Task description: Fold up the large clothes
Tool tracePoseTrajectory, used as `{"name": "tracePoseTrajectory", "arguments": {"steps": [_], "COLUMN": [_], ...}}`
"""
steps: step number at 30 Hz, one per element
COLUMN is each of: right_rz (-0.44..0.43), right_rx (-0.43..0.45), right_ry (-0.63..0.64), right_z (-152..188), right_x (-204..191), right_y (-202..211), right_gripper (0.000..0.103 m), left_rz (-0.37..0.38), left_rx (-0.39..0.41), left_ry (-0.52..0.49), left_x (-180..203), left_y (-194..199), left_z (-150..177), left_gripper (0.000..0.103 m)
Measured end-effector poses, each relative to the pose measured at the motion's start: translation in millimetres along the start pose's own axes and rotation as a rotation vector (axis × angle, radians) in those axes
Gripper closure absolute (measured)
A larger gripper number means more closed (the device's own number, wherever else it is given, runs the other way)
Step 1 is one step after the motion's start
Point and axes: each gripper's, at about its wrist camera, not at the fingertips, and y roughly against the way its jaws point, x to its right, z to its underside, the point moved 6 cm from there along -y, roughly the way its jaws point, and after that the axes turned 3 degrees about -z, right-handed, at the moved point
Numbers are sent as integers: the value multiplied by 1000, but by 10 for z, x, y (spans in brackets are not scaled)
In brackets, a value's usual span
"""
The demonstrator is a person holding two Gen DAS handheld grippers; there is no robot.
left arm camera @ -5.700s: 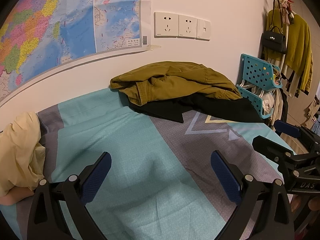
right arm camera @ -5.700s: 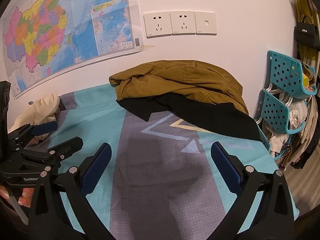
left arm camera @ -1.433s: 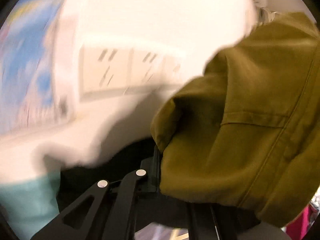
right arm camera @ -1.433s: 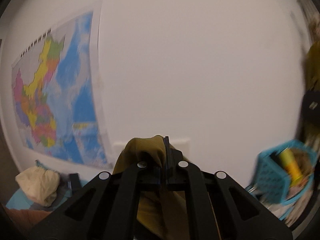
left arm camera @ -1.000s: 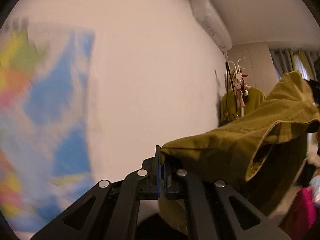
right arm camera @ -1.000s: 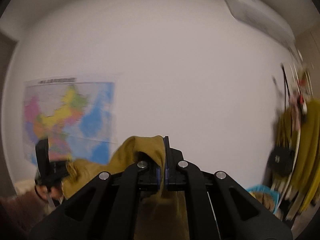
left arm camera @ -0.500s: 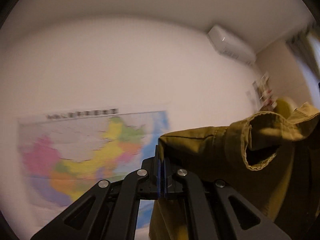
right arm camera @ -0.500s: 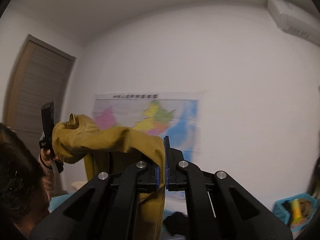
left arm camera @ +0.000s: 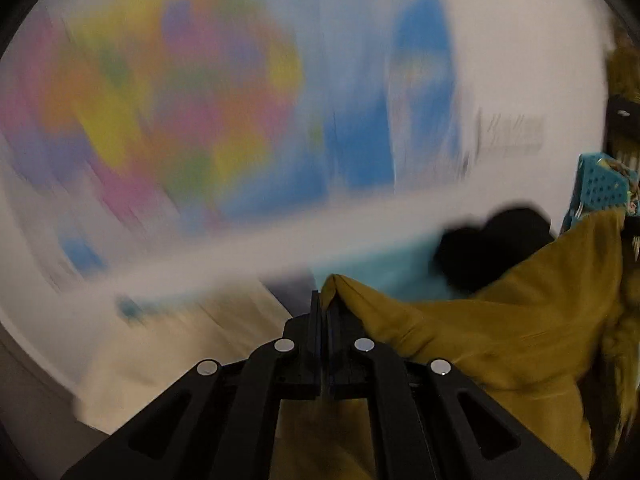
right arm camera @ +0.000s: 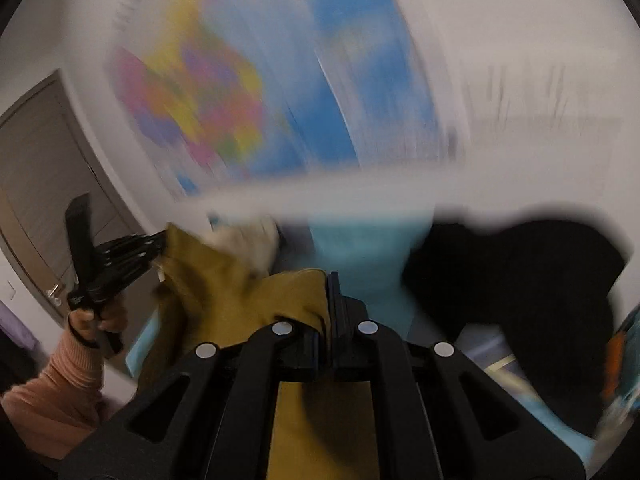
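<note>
An olive-brown jacket (left arm camera: 500, 336) hangs stretched between my two grippers above the bed. My left gripper (left arm camera: 326, 300) is shut on one edge of the jacket. My right gripper (right arm camera: 329, 280) is shut on another edge of the jacket (right arm camera: 248, 292). The left gripper also shows in the right wrist view (right arm camera: 160, 246), held in a hand with the jacket in it. Both views are blurred by motion.
A black garment (right arm camera: 516, 276) lies on the teal and grey bed sheet (right arm camera: 360, 248) by the wall. A cream cloth (left arm camera: 168, 344) lies at the left. A coloured map (left arm camera: 200, 92) hangs on the wall. A teal basket (left arm camera: 600, 188) stands at the right, a door (right arm camera: 36, 184) at the left.
Both grippers have swung down from high in the air toward the bed, with the jacket still in them. The views now point at the map and the bed.
</note>
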Motion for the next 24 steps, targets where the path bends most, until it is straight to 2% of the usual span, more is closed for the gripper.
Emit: {"name": "tracePoseTrajectory", "arguments": {"steps": [1, 2, 3, 4, 5, 7, 9, 10, 11, 13, 14, 16, 20, 21, 22, 23, 24], "right_rz": [41, 57, 71, 94, 131, 189, 281, 350, 387, 446, 452, 448, 507, 509, 523, 536, 496], "right_rx": [-51, -97, -123, -133, -145, -154, -176, -174, -170, -162, -173, -204, -322, -347, -354, -352, -363], "right_ry": [-38, -65, -80, -115, -131, -132, -4, 87, 145, 322, 435, 574, 948, 980, 1010, 1011, 952], "right_z": [79, 115, 179, 216, 235, 235, 221, 222, 251, 284, 354, 467, 917, 960, 987, 975, 922], "right_x": [204, 382, 523, 667, 823, 953, 913, 835, 812, 549, 361, 191, -143, -139, -128, -105, -70], "right_y": [-274, -522, -655, -764, -854, -867, -872, -807, -766, -653, -630, -639, -1116, -1220, -1322, -1372, -1429], "right_gripper": [99, 99, 99, 99, 95, 77, 50, 41, 27, 26, 28, 28, 28, 33, 38, 55, 78], "left_rz": [16, 26, 46, 32, 9, 63, 70, 97, 99, 52, 56, 85, 88, 82, 76, 86, 93], "left_rx": [-87, -130, -164, -183, -198, -209, -226, -224, -219, -203, -201, -227, -281, -288, -302, -310, -330], "left_ry": [28, 44, 56, 67, 81, 106, 98, 78, 56, -6, -25, -45, -131, -150, -169, -175, -177], "left_x": [3, -1, 6, -22, -76, -122, -179, -179, -175, -195, -132, -80, 91, 125, 180, 213, 252], "left_y": [-412, -659, -888, -1011, -1163, -1295, -1382, -1390, -1358, -1345, -1326, -1316, -1398, -1407, -1438, -1453, -1487], "left_z": [159, 241, 300, 325, 329, 290, 254, 250, 243, 255, 312, 343, 555, 584, 623, 636, 648], "left_gripper": [102, 102, 102, 102, 102, 102, 99, 94, 85, 66, 60, 59, 54, 54, 60, 77, 86]}}
